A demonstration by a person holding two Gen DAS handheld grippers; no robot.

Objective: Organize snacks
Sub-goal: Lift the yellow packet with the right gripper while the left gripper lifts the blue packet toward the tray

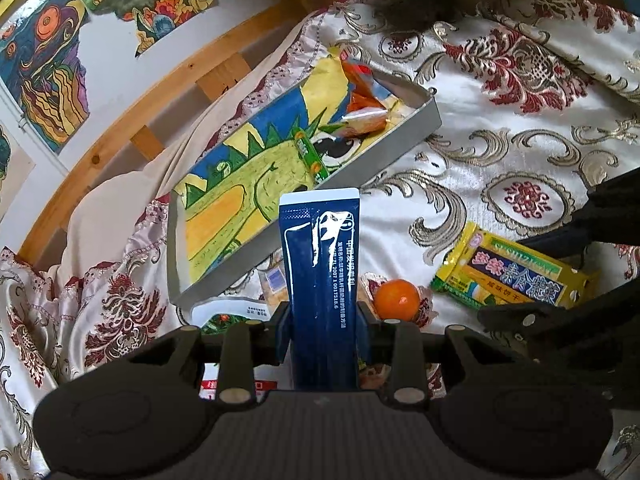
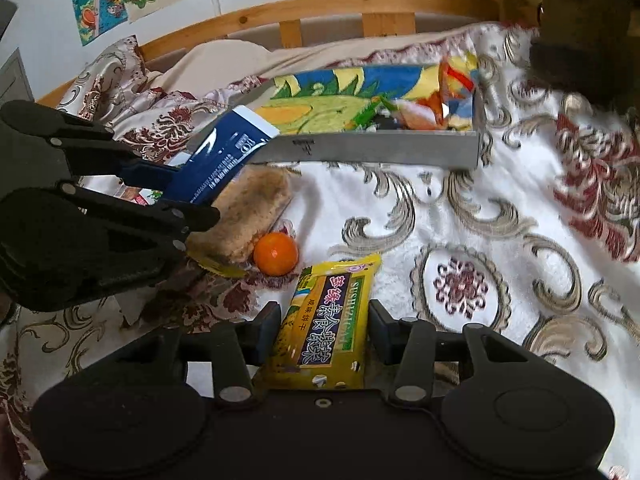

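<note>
My left gripper (image 1: 323, 334) is shut on a dark blue snack pouch (image 1: 322, 280) and holds it upright above the bed, just short of the grey tray (image 1: 404, 142). The left gripper and pouch (image 2: 224, 160) also show in the right wrist view. The tray (image 2: 372, 148) holds orange snack packets (image 1: 362, 108) and a green stick pack (image 1: 310, 154). My right gripper (image 2: 322, 336) has its jaws around a yellow cracker packet (image 2: 328, 324) lying on the bedspread; the packet (image 1: 516, 270) also shows in the left wrist view. An orange (image 2: 276, 253) lies beside it.
A brown bread packet (image 2: 248, 216) lies left of the orange. More packets (image 1: 228, 316) lie under the left gripper. A wooden bed rail (image 2: 320, 10) and a wall with drawings stand behind the tray. A dark object (image 2: 580, 28) sits at the back right.
</note>
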